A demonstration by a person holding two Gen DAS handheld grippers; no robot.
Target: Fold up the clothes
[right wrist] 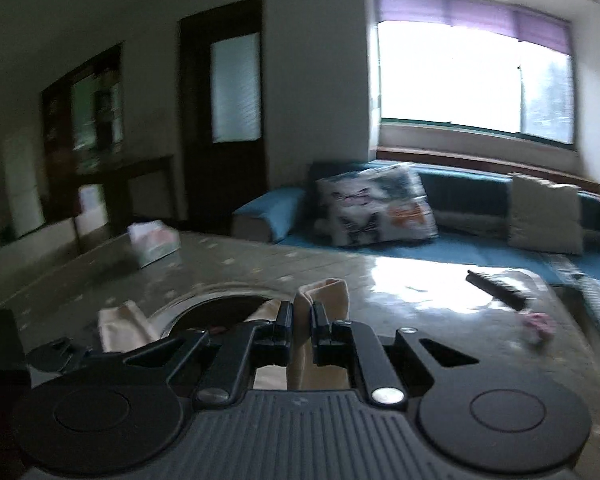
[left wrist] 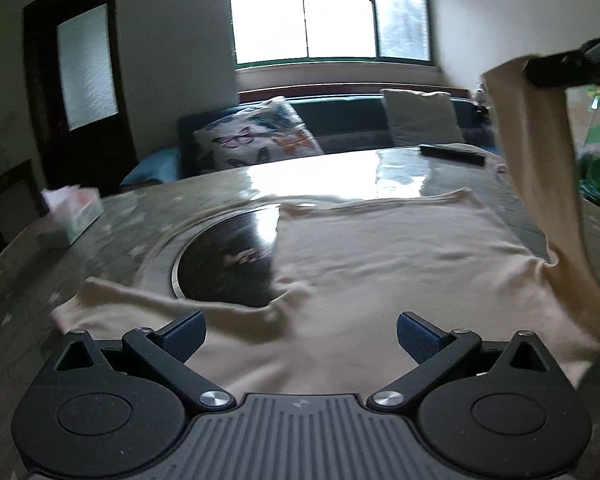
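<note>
Item: cream garment (left wrist: 380, 264), soft knit, lightly wrinkled. I am seeing it lying flat on the glossy, speckled counter (left wrist: 148, 216), partly covering the round dark inset plate (left wrist: 224, 264) ringed in metal; that plate is my landmark.

Left of the plate: a tissue box (left wrist: 74, 210), rectangular, standing near the counter's edge.

Beyond the plate to the right: a flat black bar-shaped object (left wrist: 452, 154), lying on the counter past the garment.

Behind the plate, off the counter: a blue sofa (right wrist: 472, 192) carrying a butterfly-print cushion (left wrist: 260, 136) and a plain pale cushion (left wrist: 422, 116), under a bright window (left wrist: 328, 16).

Left gripper (left wrist: 300, 338): jaws standing apart, hovering over the garment's near edge, nothing between them.

Right gripper (right wrist: 299, 322): jaws clamping a fold of the garment, lifting one sleeve-like strip off the counter to the right of the plate.
</note>
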